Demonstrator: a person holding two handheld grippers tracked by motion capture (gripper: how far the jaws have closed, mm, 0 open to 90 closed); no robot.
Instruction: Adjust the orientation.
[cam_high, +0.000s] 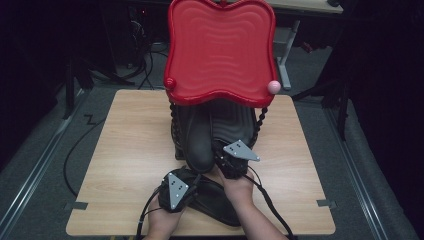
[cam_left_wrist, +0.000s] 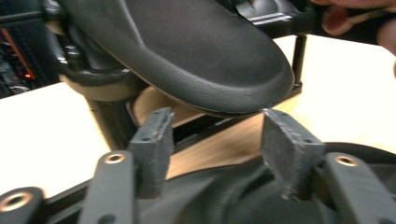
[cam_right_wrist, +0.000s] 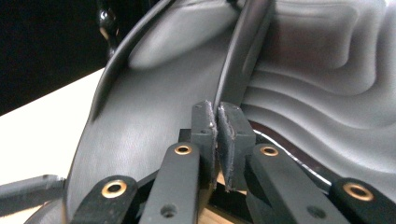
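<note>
Table edge nearest the person: left gripper, jaws apart with nothing between the pads, low over a flat black pad. Just beyond, right gripper is clamped on the rim of a dark curved panel. Behind rises a red wavy tray.

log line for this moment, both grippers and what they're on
left gripper: open, over flat black tray | right gripper: shut on upright black tray edge | red tray: on stand
</note>
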